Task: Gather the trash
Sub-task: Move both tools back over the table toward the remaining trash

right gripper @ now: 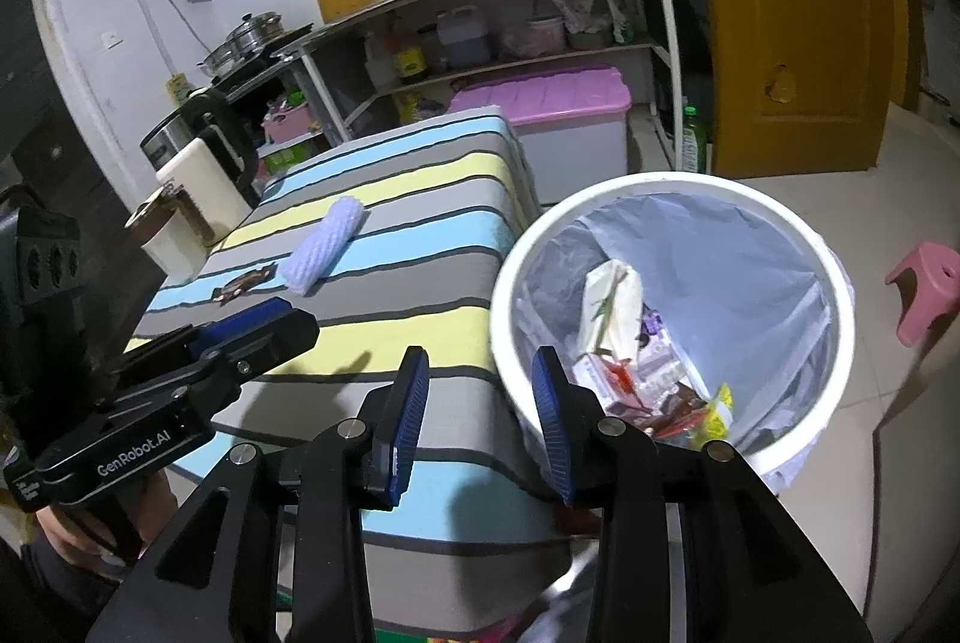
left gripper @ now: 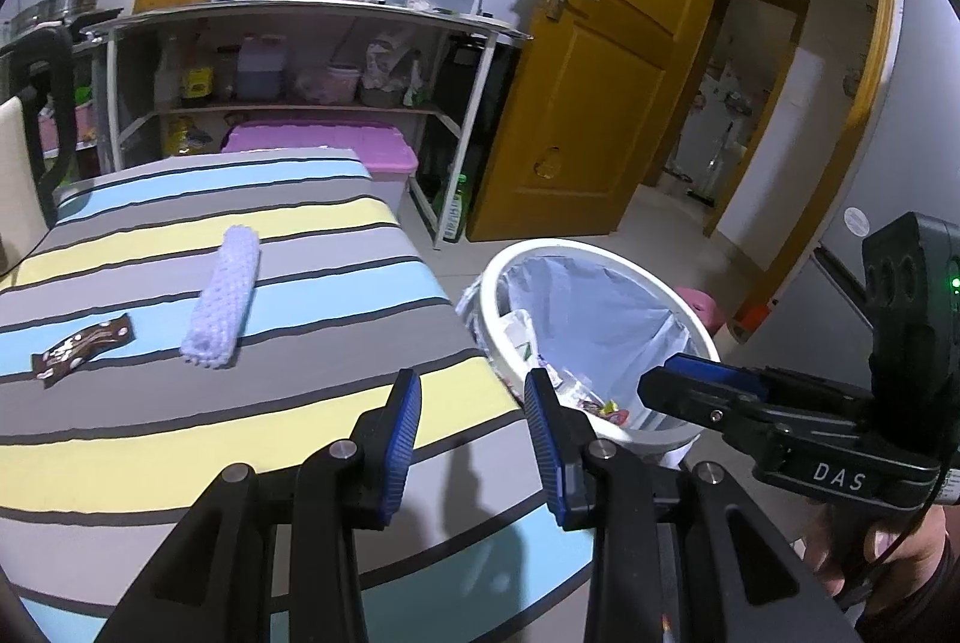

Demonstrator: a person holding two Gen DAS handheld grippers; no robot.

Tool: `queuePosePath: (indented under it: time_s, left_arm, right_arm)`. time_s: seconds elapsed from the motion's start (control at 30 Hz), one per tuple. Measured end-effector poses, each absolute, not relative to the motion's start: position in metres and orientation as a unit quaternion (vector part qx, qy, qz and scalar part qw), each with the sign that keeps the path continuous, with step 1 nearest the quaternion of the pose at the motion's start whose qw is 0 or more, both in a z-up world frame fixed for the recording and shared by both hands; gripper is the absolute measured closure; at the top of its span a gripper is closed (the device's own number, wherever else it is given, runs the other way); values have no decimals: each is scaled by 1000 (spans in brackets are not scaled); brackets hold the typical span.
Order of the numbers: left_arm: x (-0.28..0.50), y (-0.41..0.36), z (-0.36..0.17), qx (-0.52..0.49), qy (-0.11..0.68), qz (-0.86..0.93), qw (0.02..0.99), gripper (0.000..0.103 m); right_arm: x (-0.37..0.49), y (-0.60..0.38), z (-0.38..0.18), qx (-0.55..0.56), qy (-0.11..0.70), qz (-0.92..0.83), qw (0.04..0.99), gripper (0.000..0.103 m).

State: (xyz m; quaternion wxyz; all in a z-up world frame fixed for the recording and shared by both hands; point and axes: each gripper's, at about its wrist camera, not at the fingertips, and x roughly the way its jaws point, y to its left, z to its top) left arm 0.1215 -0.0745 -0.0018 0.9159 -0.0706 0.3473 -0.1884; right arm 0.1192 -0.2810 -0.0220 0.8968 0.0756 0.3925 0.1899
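Trash bin (right gripper: 672,199) contents show fully only in right view; both grippers' fingers (left gripper: 402,439) apart, empty.

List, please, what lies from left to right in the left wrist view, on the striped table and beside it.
Brown snack wrapper → lilac foam sleeve → left gripper → white trash bin → right gripper.

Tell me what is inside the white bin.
The round white plastic bin holds a pale liner, a crumpled carton and mixed wrappers. Anything beneath that pile is hidden.
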Motion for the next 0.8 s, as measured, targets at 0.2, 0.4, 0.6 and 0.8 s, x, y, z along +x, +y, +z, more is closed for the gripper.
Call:
queuePosePath:
  time_s: [0.2, 0.4, 0.6, 0.8]
  left_arm:
    - [117, -58, -4, -75, 349, -168, 919, 67]
    - [111, -39, -4, -80, 347, -148, 923, 67]
    - [106, -14, -3, -89, 344, -119, 927, 67]
    - [100, 16, -6, -97, 344, -85, 930, 67]
  right_arm:
    - [120, -265, -23, 69, 394, 210, 892, 66]
    - [121, -247, -22, 61, 395, 230, 887, 66]
    - [125, -228, -22, 50, 397, 252, 881, 66]
    - [129, -205, -24, 37, 402, 277, 872, 60]
